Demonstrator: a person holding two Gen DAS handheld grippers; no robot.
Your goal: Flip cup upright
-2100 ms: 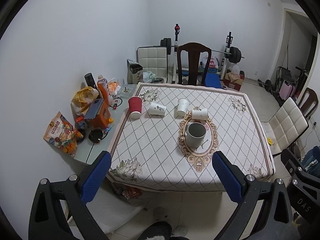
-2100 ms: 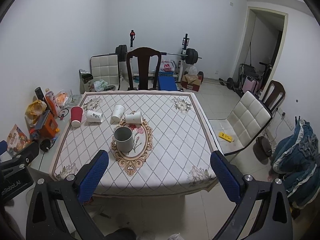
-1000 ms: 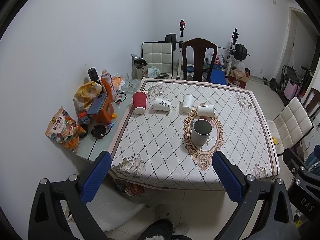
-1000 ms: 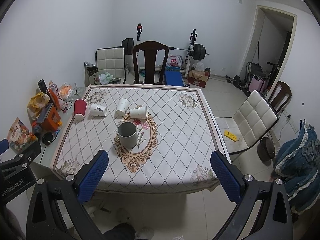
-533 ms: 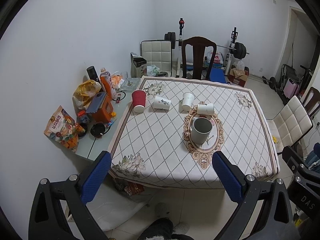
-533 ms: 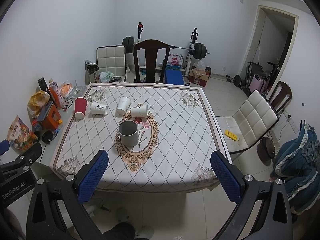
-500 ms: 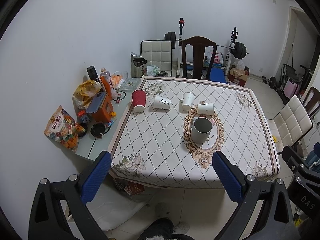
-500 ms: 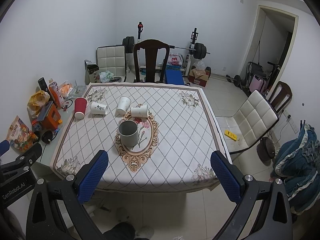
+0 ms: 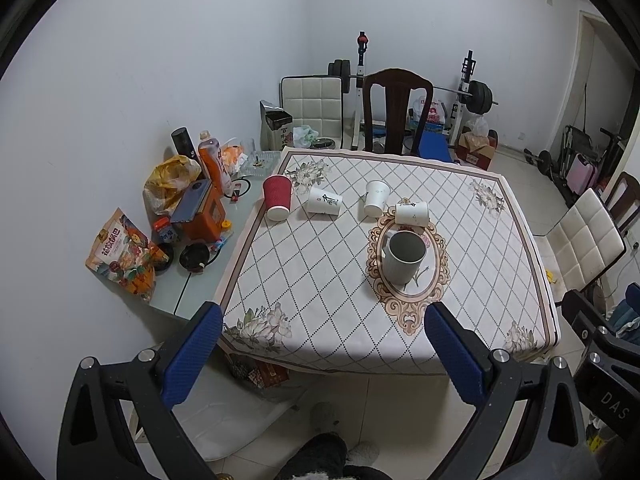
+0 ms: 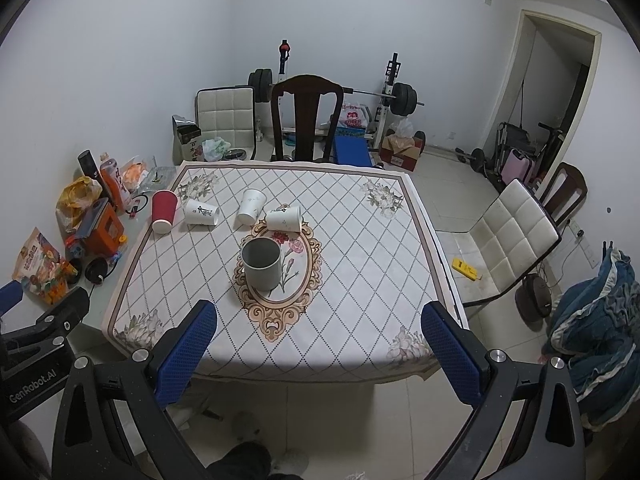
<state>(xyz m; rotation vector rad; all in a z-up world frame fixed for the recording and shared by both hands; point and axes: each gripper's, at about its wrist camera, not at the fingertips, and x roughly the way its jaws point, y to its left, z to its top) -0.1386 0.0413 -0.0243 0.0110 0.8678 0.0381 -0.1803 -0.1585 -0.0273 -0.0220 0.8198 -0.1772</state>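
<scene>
On the surface (image 9: pixel 320 280), three white paper cups (image 9: pixel 324 201) lie tipped over and a red cup (image 9: pixel 277 197) stands inverted; none is righted yet. Both hand-held grippers, left (image 9: pixel 320 344) and right (image 10: pixel 320 344), hang spread and empty, well short of them.

Cool, even indoor light fills both views, dimming toward the dark circular corners of each frame. Strong fisheye bending curves the walls and doorway (image 10: pixel 560 92) at the edges. A soft shadow band crosses the near edge of the table (image 9: pixel 360 356). Focus stays sharp throughout, without glare.
</scene>
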